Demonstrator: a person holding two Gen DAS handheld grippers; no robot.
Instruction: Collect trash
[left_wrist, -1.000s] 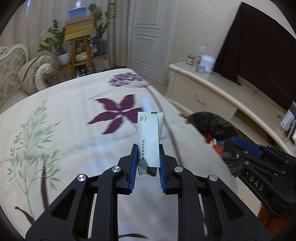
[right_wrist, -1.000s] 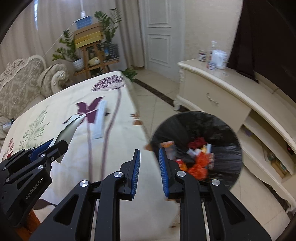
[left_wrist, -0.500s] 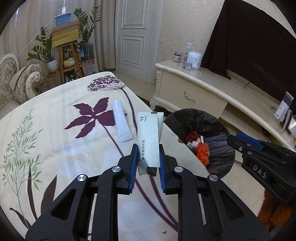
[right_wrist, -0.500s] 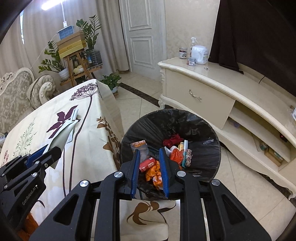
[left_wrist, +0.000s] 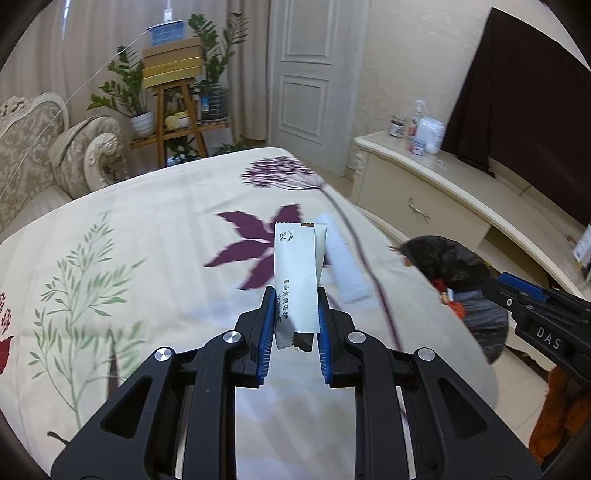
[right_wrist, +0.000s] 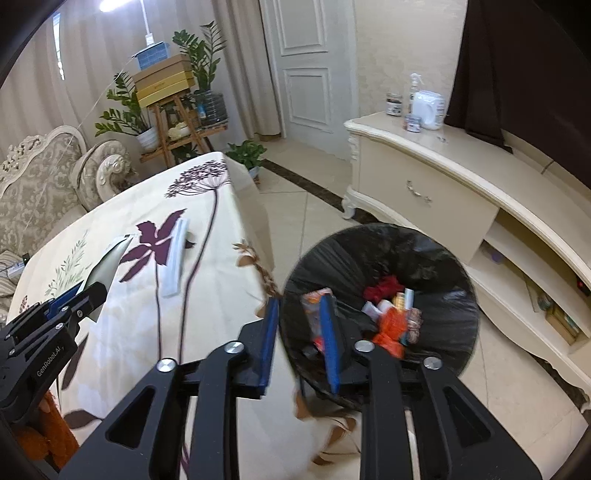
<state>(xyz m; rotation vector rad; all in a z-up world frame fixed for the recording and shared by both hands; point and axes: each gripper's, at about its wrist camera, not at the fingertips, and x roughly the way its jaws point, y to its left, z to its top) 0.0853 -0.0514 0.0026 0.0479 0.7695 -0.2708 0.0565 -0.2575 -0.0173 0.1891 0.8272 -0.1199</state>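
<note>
My left gripper (left_wrist: 295, 295) is shut on a white sachet (left_wrist: 297, 266) with dark printed characters, held upright above the floral tablecloth (left_wrist: 147, 240). The same gripper (right_wrist: 74, 299) and sachet (right_wrist: 107, 262) show at the left of the right wrist view. A long white packet (left_wrist: 341, 258) lies on the cloth just beyond, also seen as a white packet (right_wrist: 176, 254). My right gripper (right_wrist: 299, 306) hangs over the table edge and the near rim of a black-lined bin (right_wrist: 424, 258); its jaws are opening with nothing between them. The bin (left_wrist: 443, 258) holds several red, orange and white scraps.
A cream sideboard (right_wrist: 443, 177) with bottles on top stands right behind the bin. A sofa (left_wrist: 44, 155), a plant stand (left_wrist: 177, 110) and a white door (left_wrist: 306, 85) line the far side. An orange sleeve (left_wrist: 554, 413) shows behind the right gripper (left_wrist: 517, 291).
The right gripper's jaws have parted from shut. The left gripper keeps the sachet; its view swung toward the bin half a second ago and is now back over the table.
</note>
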